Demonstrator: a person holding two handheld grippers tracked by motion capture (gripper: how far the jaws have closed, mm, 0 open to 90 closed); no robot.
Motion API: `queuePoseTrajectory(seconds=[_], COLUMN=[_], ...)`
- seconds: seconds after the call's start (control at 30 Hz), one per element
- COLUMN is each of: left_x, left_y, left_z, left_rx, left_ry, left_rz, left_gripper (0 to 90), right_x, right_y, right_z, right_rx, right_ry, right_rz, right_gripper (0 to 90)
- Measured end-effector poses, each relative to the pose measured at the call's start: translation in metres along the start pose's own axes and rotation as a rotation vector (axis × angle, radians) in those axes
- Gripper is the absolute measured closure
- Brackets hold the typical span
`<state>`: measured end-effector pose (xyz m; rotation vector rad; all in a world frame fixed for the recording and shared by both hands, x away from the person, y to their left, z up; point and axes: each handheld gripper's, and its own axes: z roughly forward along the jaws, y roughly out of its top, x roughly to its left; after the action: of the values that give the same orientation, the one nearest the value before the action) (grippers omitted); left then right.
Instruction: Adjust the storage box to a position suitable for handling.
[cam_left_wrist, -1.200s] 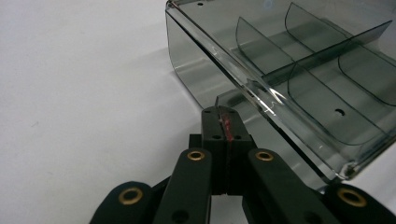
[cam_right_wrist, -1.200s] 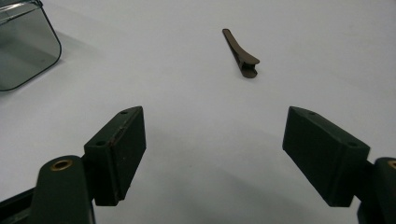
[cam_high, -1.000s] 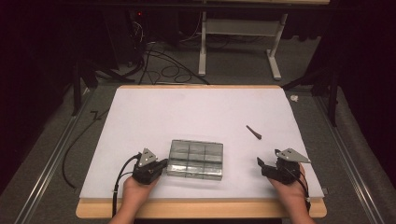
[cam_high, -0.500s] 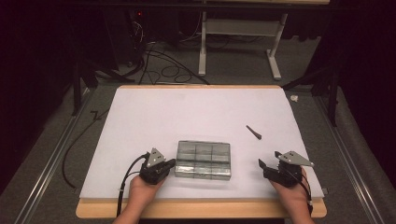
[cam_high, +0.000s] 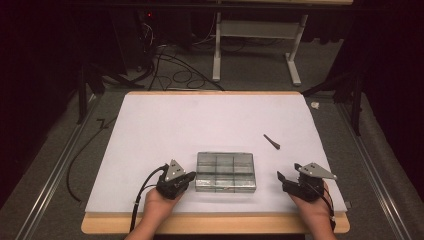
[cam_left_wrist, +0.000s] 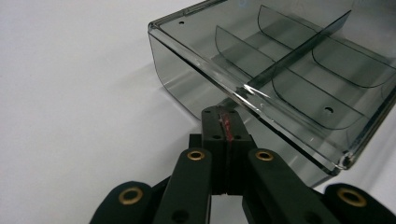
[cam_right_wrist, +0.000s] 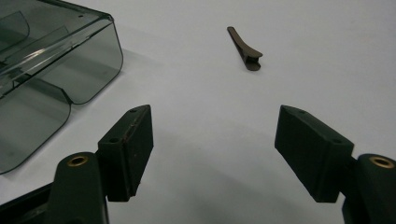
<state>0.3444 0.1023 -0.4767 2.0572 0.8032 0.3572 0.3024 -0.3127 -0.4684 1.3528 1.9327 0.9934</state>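
At the closed left gripper (cam_left_wrist: 227, 122) tip sits the box (cam_high: 225, 171), unopened; right gripper (cam_right_wrist: 212, 149) wide, empty, clip (cam_right_wrist: 244, 48) beyond, ungrasped.

Left gripper (cam_left_wrist: 227, 122): black body, two flat black jaws on linked arms, brass-coloured pivot bushings and small dark screw holes. A thin reddish streak runs along the seam between the pads, possibly wear or residue. In the high view it carries a grey three-cornered plate, and a black cable trails from it. Right gripper (cam_right_wrist: 215, 151): same black build, blocky wedge-shaped pads with screw holes, brass bushings, grey plate on top, black cable. Both hands and forearms are bare; no sleeves visible.
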Motion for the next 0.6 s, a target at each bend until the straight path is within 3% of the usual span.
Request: queuePoseTrajectory(seconds=[0.6], left_x=[-0.014], left_y=[0.007], left_z=[0.011], left_rx=[0.002], left_ry=[-0.023], left_rz=[0.025], left_gripper=[89.7], right_x=[0.006], right_y=[0.001], right_z=[0.000], right_rx=[0.002], right_ry=[0.023], right_rz=[0.006], right_gripper=[28.7])
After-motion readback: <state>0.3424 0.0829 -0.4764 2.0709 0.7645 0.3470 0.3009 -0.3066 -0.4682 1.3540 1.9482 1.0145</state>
